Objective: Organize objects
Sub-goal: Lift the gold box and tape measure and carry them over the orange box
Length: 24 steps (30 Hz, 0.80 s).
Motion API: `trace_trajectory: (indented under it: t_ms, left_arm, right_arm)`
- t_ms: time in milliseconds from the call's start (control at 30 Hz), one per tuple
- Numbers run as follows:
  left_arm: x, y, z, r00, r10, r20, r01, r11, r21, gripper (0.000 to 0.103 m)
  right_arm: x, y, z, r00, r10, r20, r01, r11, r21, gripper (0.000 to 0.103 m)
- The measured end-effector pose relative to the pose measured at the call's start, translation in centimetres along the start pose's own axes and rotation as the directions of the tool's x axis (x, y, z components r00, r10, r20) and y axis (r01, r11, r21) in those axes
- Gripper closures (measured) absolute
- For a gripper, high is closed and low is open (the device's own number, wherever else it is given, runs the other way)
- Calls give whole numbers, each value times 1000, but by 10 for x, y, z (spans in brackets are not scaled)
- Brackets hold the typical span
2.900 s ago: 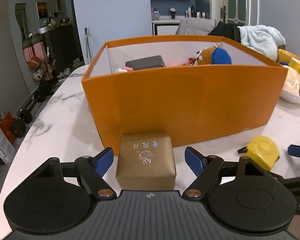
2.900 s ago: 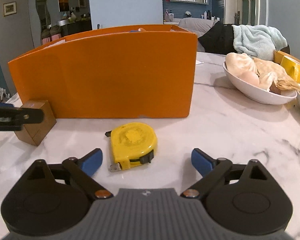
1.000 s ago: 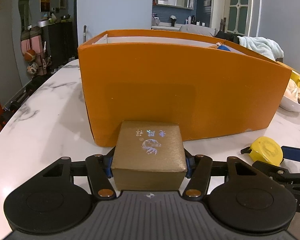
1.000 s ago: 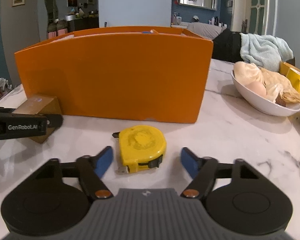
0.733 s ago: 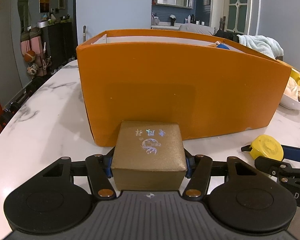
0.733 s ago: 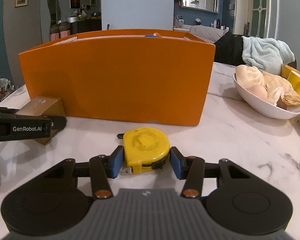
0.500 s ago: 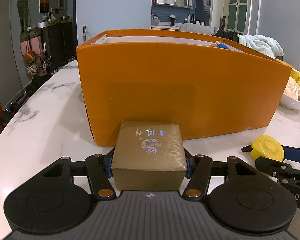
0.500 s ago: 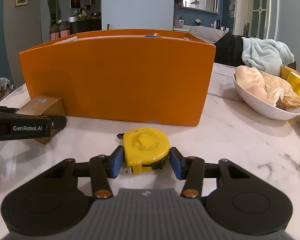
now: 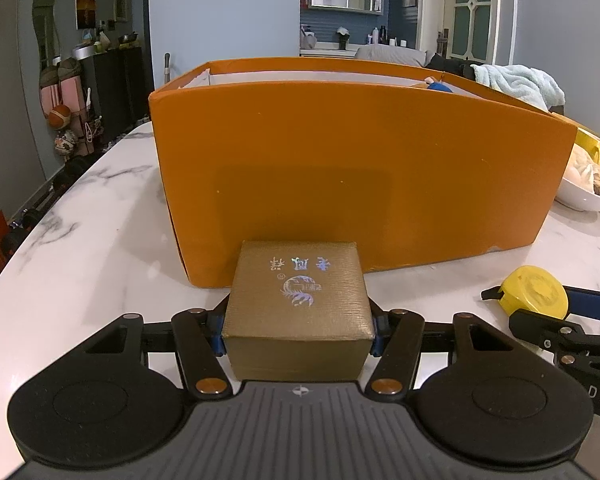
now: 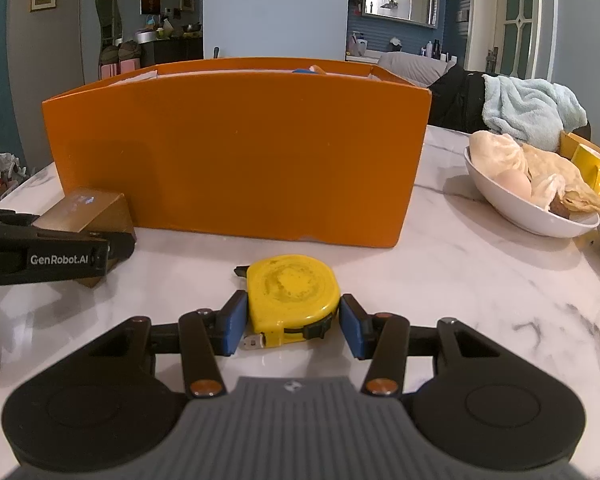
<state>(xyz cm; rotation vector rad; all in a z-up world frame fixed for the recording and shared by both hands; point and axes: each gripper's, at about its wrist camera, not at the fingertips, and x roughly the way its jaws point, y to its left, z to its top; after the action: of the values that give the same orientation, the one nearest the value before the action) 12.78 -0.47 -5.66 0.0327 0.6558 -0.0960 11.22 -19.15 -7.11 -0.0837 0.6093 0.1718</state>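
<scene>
The left gripper (image 9: pixel 298 330) is clamping the gold gift box (image 9: pixel 298 300) by its two side walls, its fingers (image 9: pixel 217 330) pressing flush against the card. The box is sitting on the marble surface (image 9: pixel 80 240), just in front of the orange bin (image 9: pixel 352 176). It is probably light and rigid, with a textured wrap giving fair friction; a flat-wall hold low on the sides suits it.

The right gripper (image 10: pixel 292 326) is closing on the yellow tape measure (image 10: pixel 292 292), which is lying flat on the surface near the bin. Its fingers (image 10: pixel 231 326) are meeting the curved casing, though the right-hand pad's contact is unclear. The casing looks hard, smooth and fairly dense, so it may be prone to slipping; a hold across its widest part is advisable.
</scene>
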Motion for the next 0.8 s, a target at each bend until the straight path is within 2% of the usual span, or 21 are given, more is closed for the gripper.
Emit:
trace_trajectory:
  t_ms: [800]
  left_arm:
    - [-12,-3,-9,1000,-4,7,4,1000,-12,35]
  right_arm:
    - [-14,4,-7,1000,-11,21,11,1000,-3,51]
